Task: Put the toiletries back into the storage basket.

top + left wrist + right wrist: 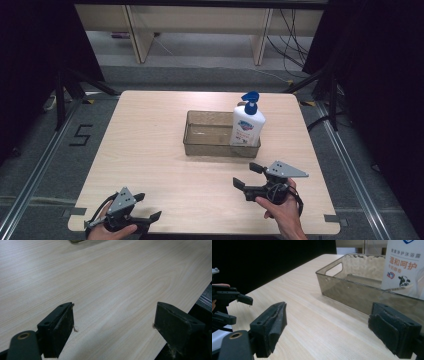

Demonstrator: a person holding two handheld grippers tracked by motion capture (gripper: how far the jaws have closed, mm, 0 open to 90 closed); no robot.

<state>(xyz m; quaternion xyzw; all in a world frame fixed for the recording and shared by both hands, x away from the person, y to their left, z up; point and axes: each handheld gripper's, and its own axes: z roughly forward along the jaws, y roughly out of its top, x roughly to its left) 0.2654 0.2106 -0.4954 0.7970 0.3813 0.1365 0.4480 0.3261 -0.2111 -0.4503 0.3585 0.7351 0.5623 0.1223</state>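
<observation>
Right now my left claw [147, 207] sits spread wide w/ nothing in it, low over the near left corner of the desk [150, 145]. My right claw [248, 176] is spread too, empty, near the front right of the desk & aimed toward the tinted plastic bin [205, 145], just short of its near wall. Lotion bottle [247, 125] w/ blue pump stands upright inside the bin's right end. In the right gripper view the bin wall [352, 293] runs between my jaws, bottle label [403, 265] behind it, left claw [239, 308] far left.
</observation>
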